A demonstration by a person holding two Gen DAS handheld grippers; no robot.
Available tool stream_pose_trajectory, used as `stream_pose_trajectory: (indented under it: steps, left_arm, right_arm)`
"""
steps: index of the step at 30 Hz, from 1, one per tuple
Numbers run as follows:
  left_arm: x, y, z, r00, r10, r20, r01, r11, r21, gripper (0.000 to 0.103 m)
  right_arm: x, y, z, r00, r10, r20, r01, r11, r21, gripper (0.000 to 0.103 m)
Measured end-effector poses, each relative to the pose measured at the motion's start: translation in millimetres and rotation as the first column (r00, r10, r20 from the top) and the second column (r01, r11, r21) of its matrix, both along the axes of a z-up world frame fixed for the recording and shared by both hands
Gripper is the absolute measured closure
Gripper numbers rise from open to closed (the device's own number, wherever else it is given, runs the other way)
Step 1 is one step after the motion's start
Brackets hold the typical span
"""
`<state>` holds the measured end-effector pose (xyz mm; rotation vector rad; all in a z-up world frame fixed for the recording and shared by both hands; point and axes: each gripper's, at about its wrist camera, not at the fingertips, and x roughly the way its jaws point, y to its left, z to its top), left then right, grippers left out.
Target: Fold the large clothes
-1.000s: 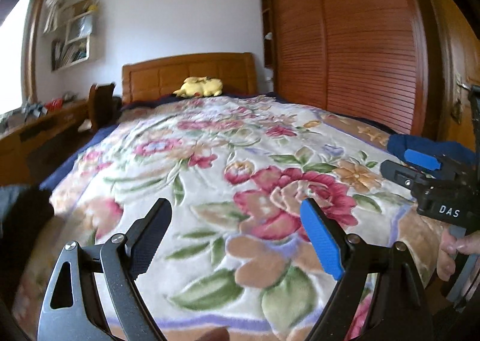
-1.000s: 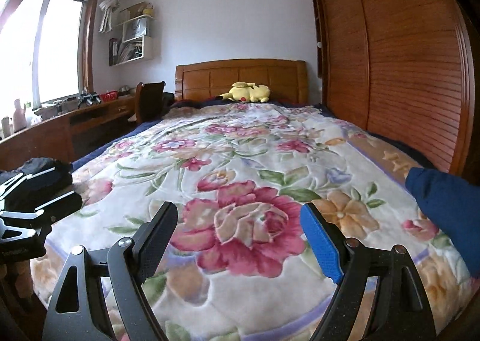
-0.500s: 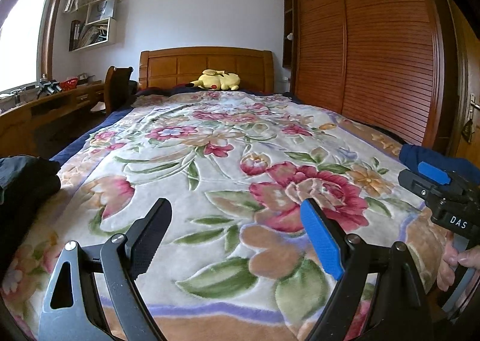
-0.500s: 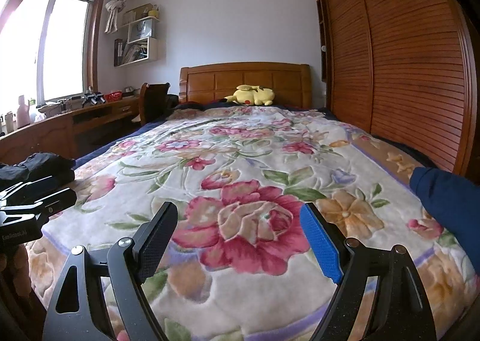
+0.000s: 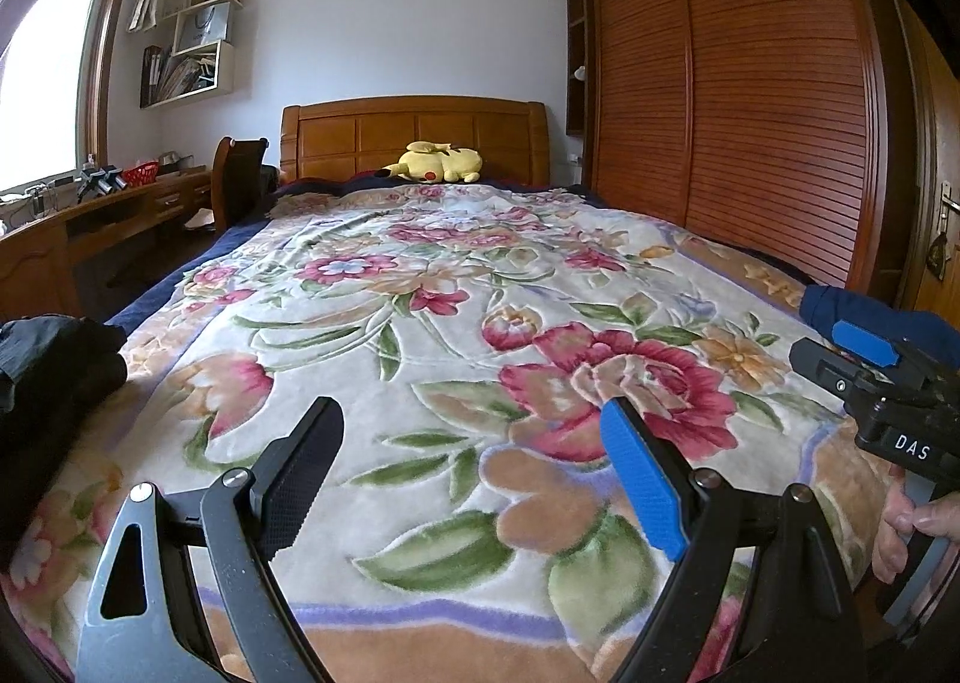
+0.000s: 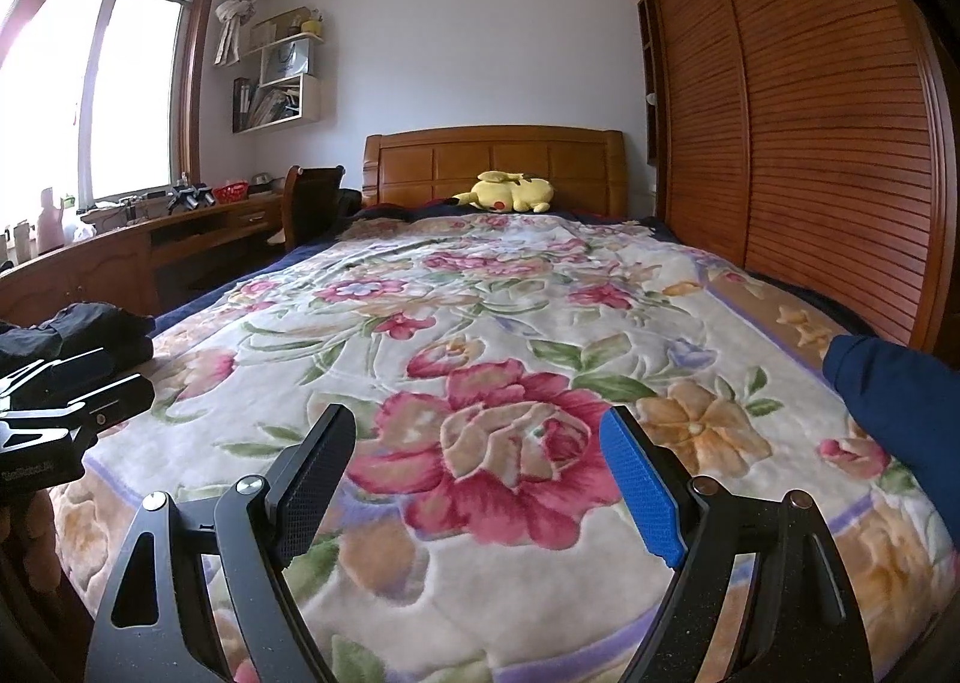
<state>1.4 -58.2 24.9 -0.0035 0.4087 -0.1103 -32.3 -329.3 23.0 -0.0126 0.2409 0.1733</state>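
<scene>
Covering the wooden-framed bed is a plush floral blanket in cream, pink and green, and it is offering a broad, flat, unoccupied working surface between the two grippers.

The left gripper and the right gripper are both hovering above the foot of the bed with their jaws spread wide and nothing between them.

Two candidate garments are lying at opposite corners of the foot end. A dark navy fabric garment is resting at the right edge, beside the louvred wooden wardrobe; it is lying to the right of the right gripper's blue finger and is nearer that hand. A black crumpled clothing pile is sitting at the left edge, nearer the left gripper.

Neither garment's long axis is readable, since both are bunched.

Judged from this layout, the next move is calling for a sideways reach toward one corner, then a drag onto the open centre.
</scene>
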Motion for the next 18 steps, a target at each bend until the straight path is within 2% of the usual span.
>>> stream_pose_trajectory:
  steps: [18]
  left_arm:
    - [-7.6, -3.5, 3.0, 1.0, 0.008, 0.01, -0.008, 1.0, 0.007, 0.015]
  right_arm:
    - [2.0, 0.3, -2.5, 1.0, 0.008, 0.01, -0.008, 1.0, 0.01, 0.018]
